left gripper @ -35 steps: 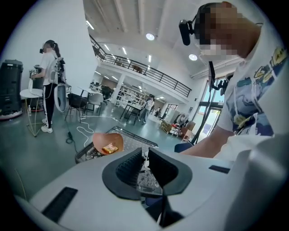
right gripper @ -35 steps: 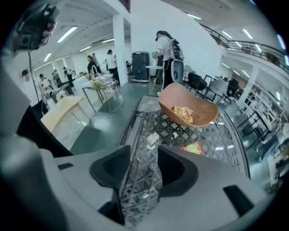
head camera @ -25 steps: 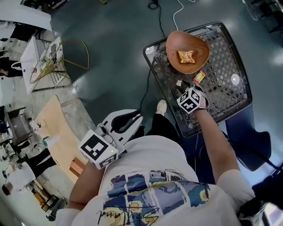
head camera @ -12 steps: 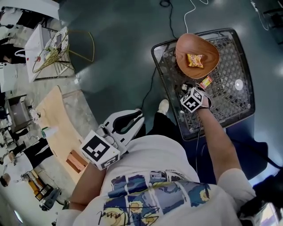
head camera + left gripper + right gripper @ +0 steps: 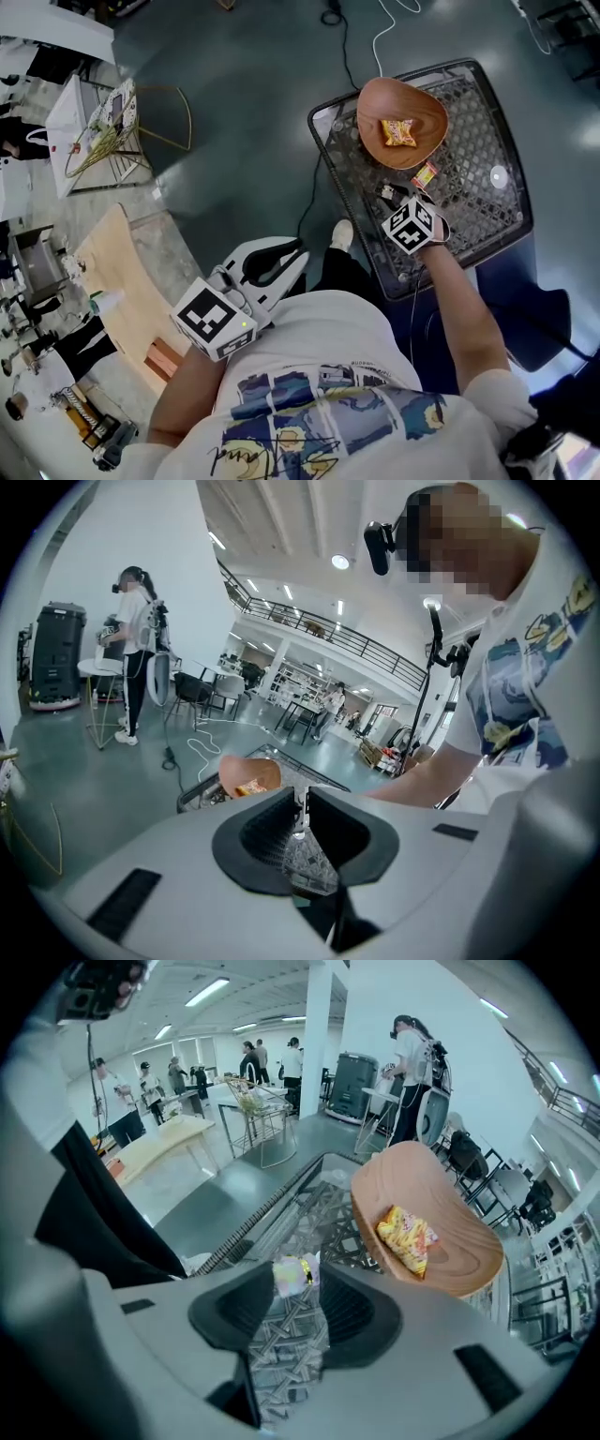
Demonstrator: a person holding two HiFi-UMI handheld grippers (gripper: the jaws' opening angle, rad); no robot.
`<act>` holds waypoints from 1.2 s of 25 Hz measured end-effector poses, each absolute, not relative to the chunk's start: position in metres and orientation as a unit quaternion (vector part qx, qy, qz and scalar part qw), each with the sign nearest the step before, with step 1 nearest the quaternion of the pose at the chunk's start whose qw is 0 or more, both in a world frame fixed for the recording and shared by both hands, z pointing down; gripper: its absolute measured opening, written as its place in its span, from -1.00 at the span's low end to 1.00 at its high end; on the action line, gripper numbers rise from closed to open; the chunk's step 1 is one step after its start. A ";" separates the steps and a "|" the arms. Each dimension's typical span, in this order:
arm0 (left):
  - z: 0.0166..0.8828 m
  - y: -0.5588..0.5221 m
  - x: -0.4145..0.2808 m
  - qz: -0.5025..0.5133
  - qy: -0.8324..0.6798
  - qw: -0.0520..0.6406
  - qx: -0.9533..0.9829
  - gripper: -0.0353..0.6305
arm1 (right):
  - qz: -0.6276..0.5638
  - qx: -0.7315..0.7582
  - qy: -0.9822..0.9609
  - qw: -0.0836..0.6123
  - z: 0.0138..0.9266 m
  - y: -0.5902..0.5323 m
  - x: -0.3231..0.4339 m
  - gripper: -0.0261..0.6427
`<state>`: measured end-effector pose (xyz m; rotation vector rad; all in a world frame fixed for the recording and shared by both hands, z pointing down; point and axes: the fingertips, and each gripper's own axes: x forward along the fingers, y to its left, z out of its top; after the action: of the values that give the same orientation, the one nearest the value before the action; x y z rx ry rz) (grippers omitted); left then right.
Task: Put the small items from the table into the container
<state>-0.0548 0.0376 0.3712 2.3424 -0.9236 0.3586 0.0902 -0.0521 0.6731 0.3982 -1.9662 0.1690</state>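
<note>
Currently candy pinched between right hand-held gripper jaws.

Readable text: none in any view.
Cube on left gripper: black-and-white square marker, no letters or digits.
Cube on right gripper: a like marker, no letters or digits.
Small wrapper pinched between the right gripper's jaws: print too blurred to read.
Yellow packet in the wooden bowl, ahead-right of the right gripper: print illegible.
Shirt: scrawled script line, not legible.
</note>
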 end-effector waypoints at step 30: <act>0.368 0.022 -0.069 0.143 -0.402 0.294 0.855 -0.80 | 0.048 0.235 -0.792 0.562 0.667 -0.221 0.148 -0.45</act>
<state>-0.0695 0.0222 0.3680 2.2770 -1.0689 0.3804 0.1479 -0.2208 0.6675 0.5530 -1.8649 0.1130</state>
